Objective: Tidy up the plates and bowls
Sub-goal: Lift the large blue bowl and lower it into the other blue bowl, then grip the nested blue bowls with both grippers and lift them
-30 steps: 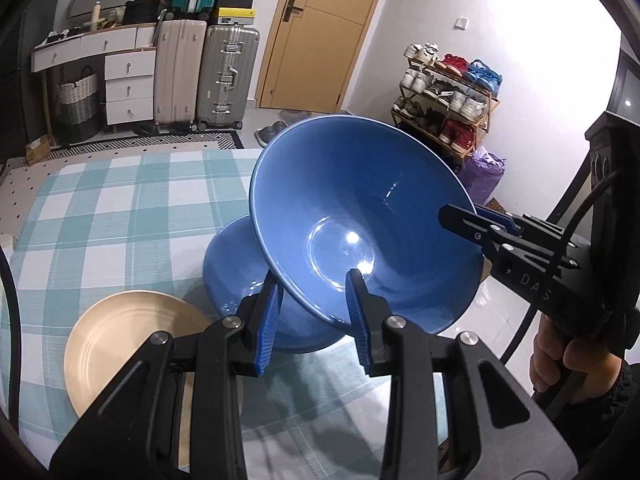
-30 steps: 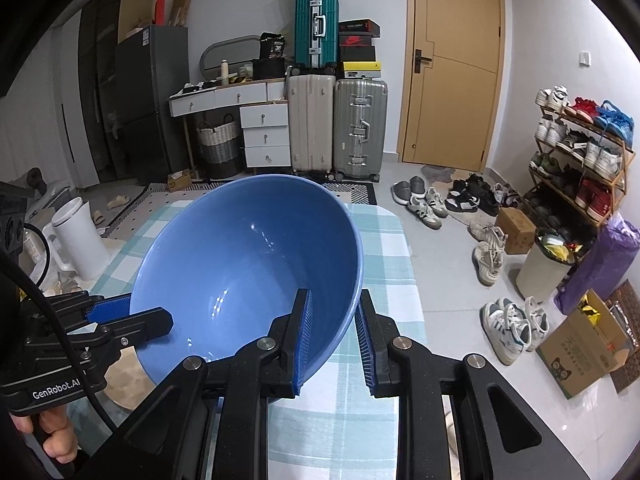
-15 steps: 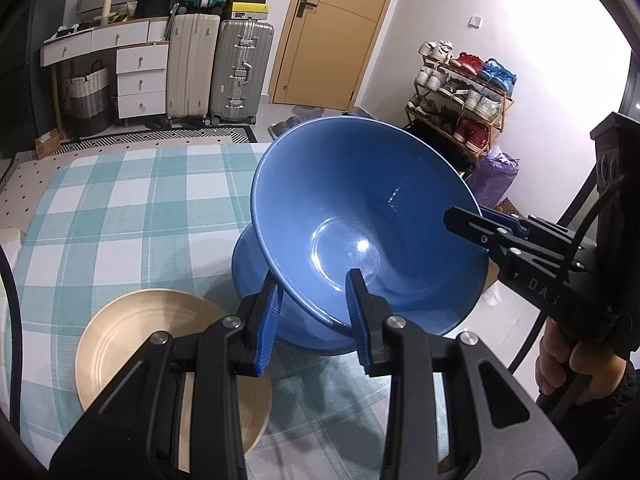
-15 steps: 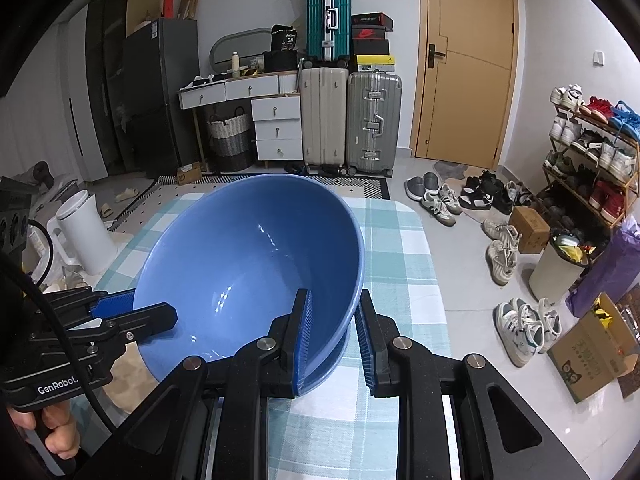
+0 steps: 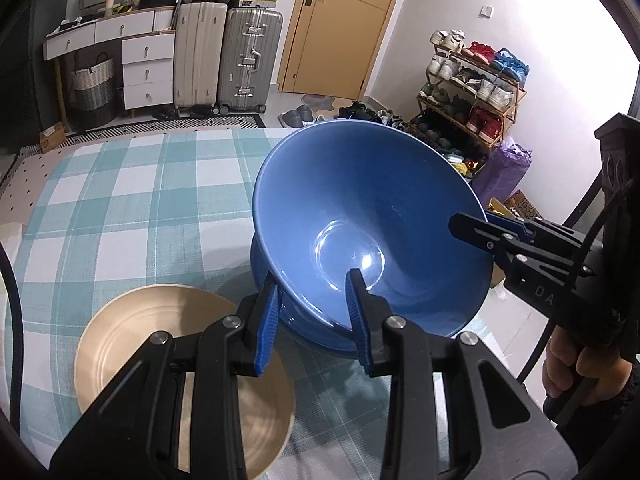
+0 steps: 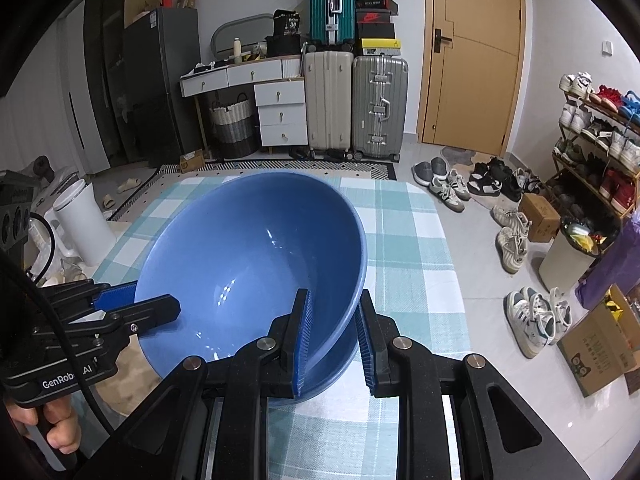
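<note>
A large blue bowl (image 5: 360,216) (image 6: 248,264) hangs tilted over the table, held by both grippers at opposite sides of its rim. My left gripper (image 5: 314,284) is shut on the near rim, and it shows as well in the right wrist view as the left gripper (image 6: 160,304). My right gripper (image 6: 332,294) is shut on the other side of the rim, and the left wrist view shows the right gripper (image 5: 480,228) too. Directly under the held bowl a second blue bowl (image 5: 260,260) (image 6: 340,364) sits on the cloth, mostly covered. A beige plate (image 5: 132,344) lies to its left.
The table wears a teal and white checked cloth (image 5: 120,208) (image 6: 408,248), with its right edge close to the bowls. A white canister (image 6: 80,220) stands beyond the left side. Shoes (image 6: 512,240) and a cardboard box (image 6: 600,344) lie on the floor to the right.
Both grippers have come down and forward with the blue bowl. It now hangs closer over the second bowl and hides more of it.
</note>
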Demonstrator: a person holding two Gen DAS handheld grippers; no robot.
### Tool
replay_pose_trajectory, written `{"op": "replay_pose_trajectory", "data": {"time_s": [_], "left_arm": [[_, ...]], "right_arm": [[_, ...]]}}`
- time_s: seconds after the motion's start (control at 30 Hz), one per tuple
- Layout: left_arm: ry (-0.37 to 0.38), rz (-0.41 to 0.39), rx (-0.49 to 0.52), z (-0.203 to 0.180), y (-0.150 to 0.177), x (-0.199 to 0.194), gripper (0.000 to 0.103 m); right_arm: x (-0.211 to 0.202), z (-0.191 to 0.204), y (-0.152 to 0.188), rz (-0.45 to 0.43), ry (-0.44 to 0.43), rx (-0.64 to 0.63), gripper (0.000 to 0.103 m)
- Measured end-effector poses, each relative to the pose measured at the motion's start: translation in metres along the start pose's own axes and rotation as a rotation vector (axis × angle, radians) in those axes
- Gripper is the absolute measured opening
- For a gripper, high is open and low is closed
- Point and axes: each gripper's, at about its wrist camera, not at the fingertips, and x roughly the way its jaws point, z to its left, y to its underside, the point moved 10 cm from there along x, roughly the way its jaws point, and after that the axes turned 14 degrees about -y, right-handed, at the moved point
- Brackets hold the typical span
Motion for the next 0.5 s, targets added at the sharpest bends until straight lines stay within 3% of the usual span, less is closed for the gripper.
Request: {"op": "replay_pose_trajectory", "data": {"time_s": [0.5], "left_arm": [[-0.018,0.033,0.017,0.008,0.008,0.056,0.029]], "right_arm": [[0.037,-0.009,0.018,0.051,0.036,-0.001,0.023]]}}
